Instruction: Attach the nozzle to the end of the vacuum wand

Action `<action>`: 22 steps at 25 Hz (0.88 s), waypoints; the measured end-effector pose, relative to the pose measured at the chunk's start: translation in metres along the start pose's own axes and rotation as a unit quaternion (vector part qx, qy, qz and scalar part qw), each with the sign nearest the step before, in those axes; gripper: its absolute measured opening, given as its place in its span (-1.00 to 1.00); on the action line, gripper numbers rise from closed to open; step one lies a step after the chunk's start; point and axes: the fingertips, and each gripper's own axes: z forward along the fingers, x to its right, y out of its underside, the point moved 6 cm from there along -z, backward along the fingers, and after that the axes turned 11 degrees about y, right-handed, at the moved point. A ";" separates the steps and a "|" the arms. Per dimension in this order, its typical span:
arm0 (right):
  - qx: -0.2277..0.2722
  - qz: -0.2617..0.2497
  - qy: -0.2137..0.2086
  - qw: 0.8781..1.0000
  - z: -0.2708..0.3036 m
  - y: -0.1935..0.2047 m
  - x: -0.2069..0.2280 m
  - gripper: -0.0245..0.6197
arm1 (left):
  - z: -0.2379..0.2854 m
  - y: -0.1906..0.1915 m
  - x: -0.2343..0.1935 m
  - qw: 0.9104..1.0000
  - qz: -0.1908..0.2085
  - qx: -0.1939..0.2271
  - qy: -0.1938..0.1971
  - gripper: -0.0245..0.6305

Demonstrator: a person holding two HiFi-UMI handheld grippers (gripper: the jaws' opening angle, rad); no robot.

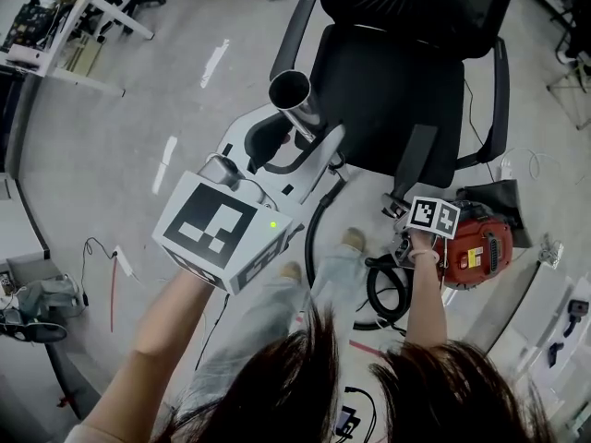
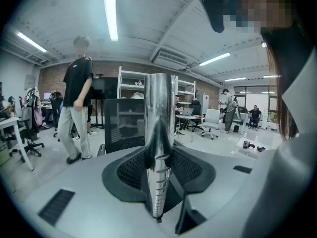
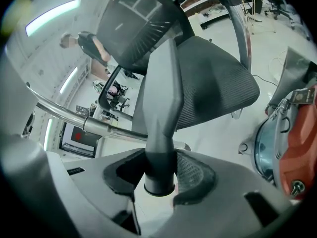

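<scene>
My left gripper (image 1: pixel 294 146) is shut on the chrome vacuum wand (image 1: pixel 294 95), whose open round end points up toward the camera in the head view. In the left gripper view the wand (image 2: pixel 159 128) stands upright between the jaws of the left gripper (image 2: pixel 158 170). My right gripper (image 1: pixel 407 201) is shut on the dark grey crevice nozzle (image 1: pixel 415 162), off to the right of the wand and apart from it. In the right gripper view the nozzle (image 3: pixel 161 108) rises from the right gripper (image 3: pixel 159 175), with the wand (image 3: pixel 94 125) lying to its left.
A black office chair (image 1: pixel 397 81) stands just behind both grippers. The red vacuum body (image 1: pixel 476 252) sits on the floor at the right, with a black hose (image 1: pixel 319 233) curling from it. A person (image 2: pixel 77 108) walks in the background. Desks (image 1: pixel 65 35) stand at the far left.
</scene>
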 end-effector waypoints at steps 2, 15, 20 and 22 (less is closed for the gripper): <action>0.003 0.003 -0.002 1.000 -0.003 0.002 -0.001 -0.35 | 0.000 0.000 0.000 1.000 0.001 -0.002 0.002 -0.45; 0.032 0.009 -0.002 0.999 -0.041 0.022 -0.034 -0.34 | -0.026 0.000 0.006 1.000 0.014 -0.005 0.021 -0.45; 0.043 0.011 -0.007 0.999 -0.053 0.014 -0.041 -0.35 | -0.019 0.000 0.008 1.000 0.013 -0.010 0.025 -0.45; 0.045 0.012 -0.010 0.999 -0.058 0.014 -0.047 -0.34 | -0.019 0.000 0.009 0.999 0.012 -0.014 0.027 -0.45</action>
